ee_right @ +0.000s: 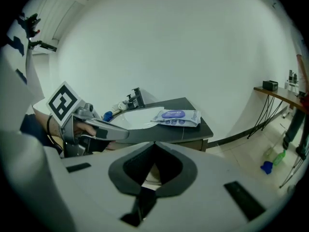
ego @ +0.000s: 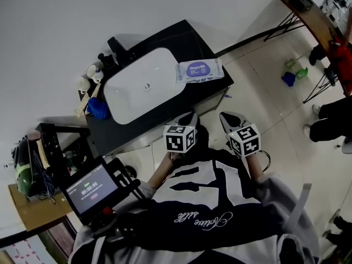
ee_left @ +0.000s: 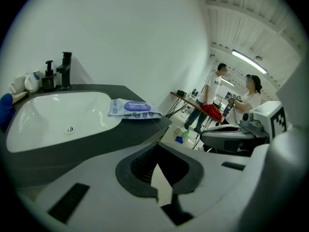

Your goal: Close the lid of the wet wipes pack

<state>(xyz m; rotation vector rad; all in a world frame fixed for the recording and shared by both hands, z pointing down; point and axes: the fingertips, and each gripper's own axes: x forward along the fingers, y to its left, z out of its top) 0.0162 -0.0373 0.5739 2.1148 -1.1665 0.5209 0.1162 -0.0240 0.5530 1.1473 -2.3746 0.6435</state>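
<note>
The basin (ego: pixel 140 89) at centre frame is glossy white, likely ceramic, set in a matt dark counter (ego: pixel 181 34). The pack (ego: pixel 199 70) at the counter's right end is shiny, crinkled plastic film. The tap (ego: pixel 116 47) is matt black. The 2 shells, left gripper (ego: pixel 190 116) and right gripper (ego: pixel 230 117), are smooth grey plastic.

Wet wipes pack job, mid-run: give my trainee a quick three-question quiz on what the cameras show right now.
1. True or false: the wet wipes pack lies inside the sink.
2. What does the left gripper hold? A) the pack B) a blue cloth C) nothing
3. Fill in: the right gripper has its jaws ___ (apart / together).
Key: 1 false, it lies on the counter beside the basin; 2 C; 3 together.
</note>
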